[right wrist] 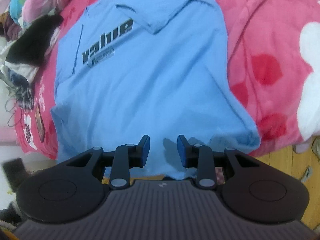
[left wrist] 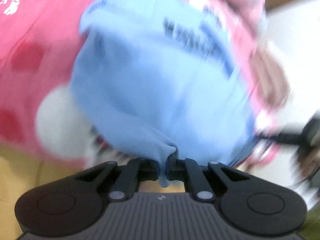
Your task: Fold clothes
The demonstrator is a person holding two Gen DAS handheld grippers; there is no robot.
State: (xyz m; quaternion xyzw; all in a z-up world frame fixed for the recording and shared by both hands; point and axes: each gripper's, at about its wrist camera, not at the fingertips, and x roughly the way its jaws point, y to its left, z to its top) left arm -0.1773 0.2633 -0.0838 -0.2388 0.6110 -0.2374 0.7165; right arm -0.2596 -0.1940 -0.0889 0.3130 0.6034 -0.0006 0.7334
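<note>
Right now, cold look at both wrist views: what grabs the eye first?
The light blue shirt fills the middle of both views, spread on a pink blanket with red and white shapes, its dark "value" print toward the upper left. In the blurred left wrist view, the left gripper is shut on a pinched fold of the shirt's edge. The right gripper stands open over the near hem.

Lt blue shirt (right wrist: pixel 140 84) w/ dark lettering, pink blanket (right wrist: pixel 260 40) w/ red & white blotches
</note>
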